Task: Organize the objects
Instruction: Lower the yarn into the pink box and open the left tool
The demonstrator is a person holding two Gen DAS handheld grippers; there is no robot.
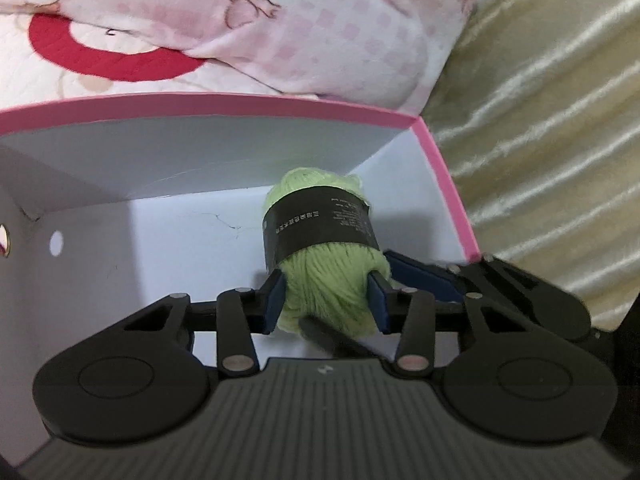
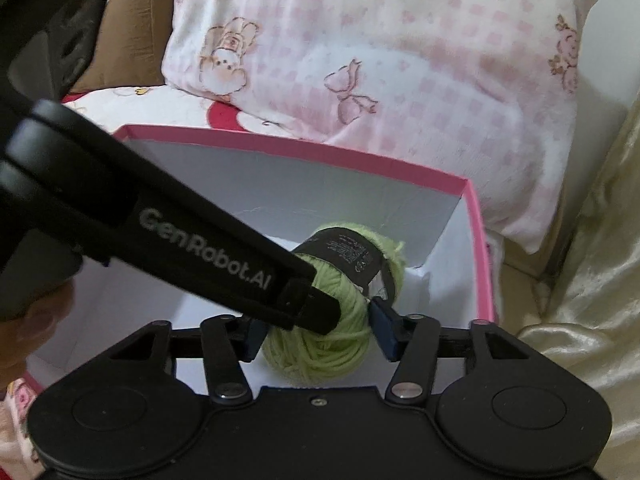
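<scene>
Your left gripper [image 1: 326,302] grips the near end of a skein of pale green yarn [image 1: 320,256] low inside the pink-rimmed white cardboard box [image 1: 444,184], near its right wall. The skein's long axis runs away from your jaws toward the far-right corner, its black paper band [image 1: 320,226] beyond the blue pads. Your right gripper [image 2: 316,332] straddles the same soft, fuzzy end, jaws loose around it.
</scene>
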